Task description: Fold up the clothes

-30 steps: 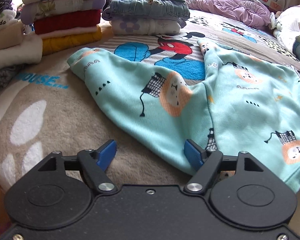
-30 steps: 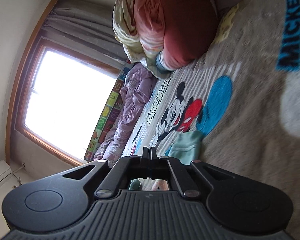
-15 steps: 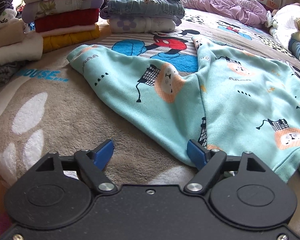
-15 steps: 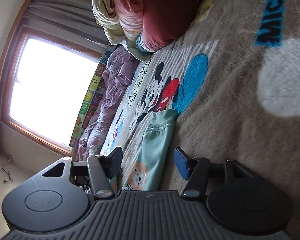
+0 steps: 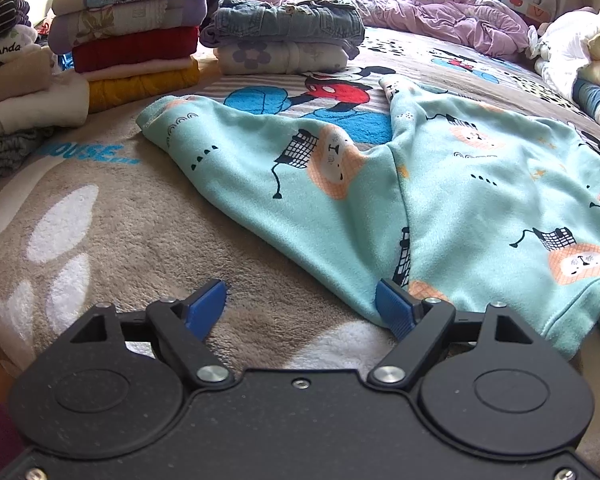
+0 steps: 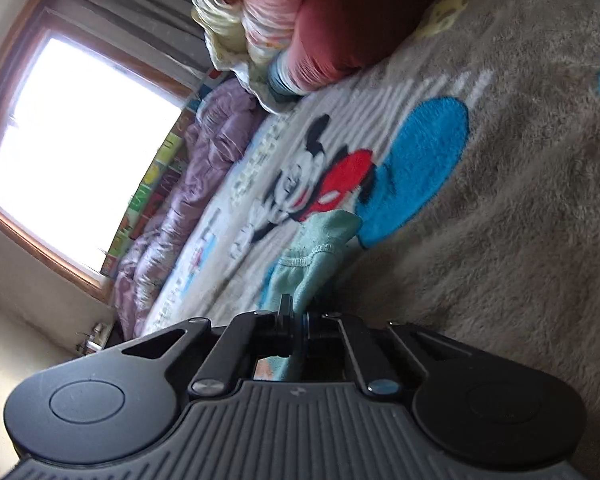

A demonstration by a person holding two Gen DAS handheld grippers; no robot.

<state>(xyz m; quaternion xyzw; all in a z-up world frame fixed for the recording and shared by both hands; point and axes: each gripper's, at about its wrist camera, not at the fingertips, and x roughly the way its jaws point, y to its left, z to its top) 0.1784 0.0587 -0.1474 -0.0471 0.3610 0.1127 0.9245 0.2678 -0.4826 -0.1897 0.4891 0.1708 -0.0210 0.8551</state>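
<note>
In the right wrist view the right gripper [image 6: 294, 322] is clenched on a fold of the mint-green garment [image 6: 314, 256]; the pinched cloth runs down between the closed fingers and vanishes behind the black body, so how much is caught cannot be made out. That view is rolled sideways and somewhat blurred, and the garment's far part is cut down to one cuffed end lying on the blanket [image 6: 520, 240] beside the cartoon mouse print. From the left wrist view the same garment [image 5: 460, 200] lies spread across the blanket [image 5: 120, 240], its right edge running out of view and its near hem dipping behind the gripper's body. The left gripper [image 5: 300, 306] stands released, jaws wide; its right blue pad [image 5: 392, 308] sits at the garment's near corner, though whether it touches the fabric is hard to tell, while the left pad is over bare blanket. The surface is a plush grey-brown bed cover with blue lettering and white patches. Behind the garment stand a tall stack of folded clothes [image 5: 136, 32] and a shorter pile topped with denim [image 5: 288, 20]. A crumpled purple quilt [image 5: 440, 16] lies along the far edge, below a bright window [image 6: 72, 152] with grey curtains.
</note>
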